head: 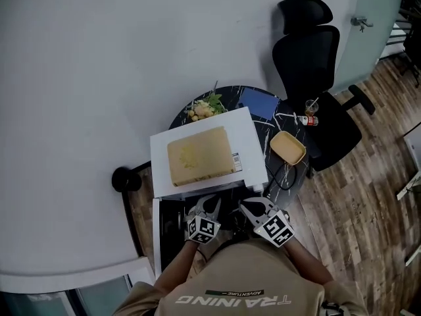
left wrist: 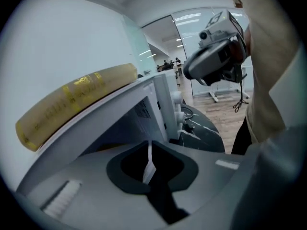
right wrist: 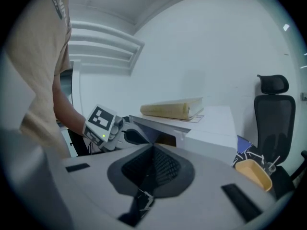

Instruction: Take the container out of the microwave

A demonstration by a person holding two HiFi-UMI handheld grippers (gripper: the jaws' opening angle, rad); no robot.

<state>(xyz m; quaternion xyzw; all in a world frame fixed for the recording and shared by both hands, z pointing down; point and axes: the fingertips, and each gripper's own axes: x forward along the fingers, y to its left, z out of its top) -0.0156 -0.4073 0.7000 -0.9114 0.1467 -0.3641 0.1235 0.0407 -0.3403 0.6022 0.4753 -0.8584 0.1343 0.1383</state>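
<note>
The white microwave (head: 253,151) stands on a round black table, its door (head: 158,232) swung open to the left. A yellow container (head: 288,147) sits on the table right of the microwave and also shows in the right gripper view (right wrist: 256,172). Something orange-brown (right wrist: 165,139) shows dimly inside the cavity; what it is I cannot tell. My left gripper (head: 212,204) and right gripper (head: 248,207) hover side by side just before the opening. The left gripper (left wrist: 149,150) has its jaws pressed together on nothing, and so does the right gripper (right wrist: 152,150).
A thick yellow book (head: 197,155) lies on top of the microwave. Behind it on the table (head: 279,176) are a plant (head: 205,107), a blue pad (head: 260,103) and a small bottle (head: 308,120). A black office chair (head: 316,64) stands at the right, and a white wall to the left.
</note>
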